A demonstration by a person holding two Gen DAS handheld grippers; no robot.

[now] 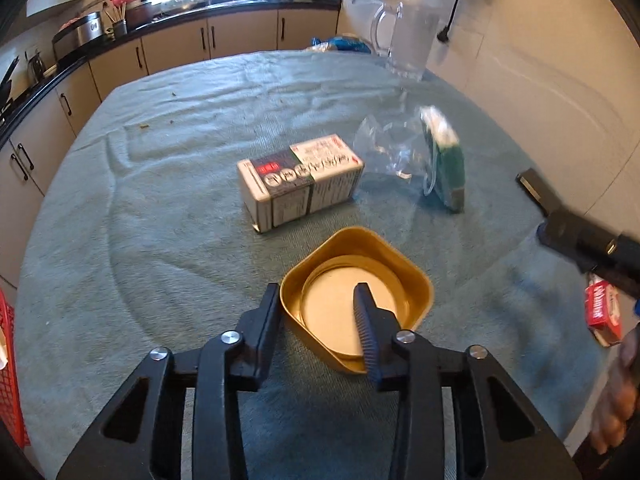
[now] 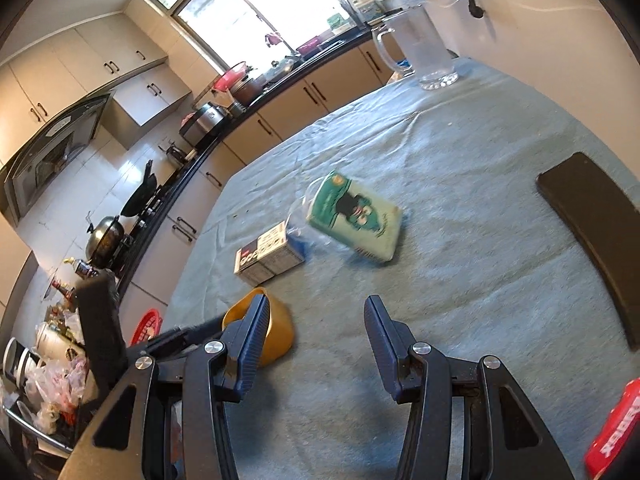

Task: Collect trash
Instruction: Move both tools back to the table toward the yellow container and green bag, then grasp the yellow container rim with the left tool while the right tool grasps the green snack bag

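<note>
My left gripper (image 1: 318, 292) is open and straddles the near rim of a yellow plastic bowl (image 1: 416, 280): its right finger sits inside the bowl, its left finger outside. A white printed carton (image 1: 300, 182) lies beyond it on the blue-green cloth. A green and white pack (image 1: 444, 160) stands next to clear plastic wrap (image 1: 384, 148). My right gripper (image 2: 314, 312) is open and empty above the cloth. In its view the bowl (image 2: 276, 328) is at its left finger, the carton (image 2: 266, 258) and green pack (image 2: 356, 216) lie ahead.
A glass jug (image 1: 408, 40) stands at the table's far side. A black flat object (image 2: 592, 236) lies at the right. A red box (image 1: 604, 312) sits near the right edge. A red basket (image 1: 10, 360) is at the left. Kitchen counters run behind.
</note>
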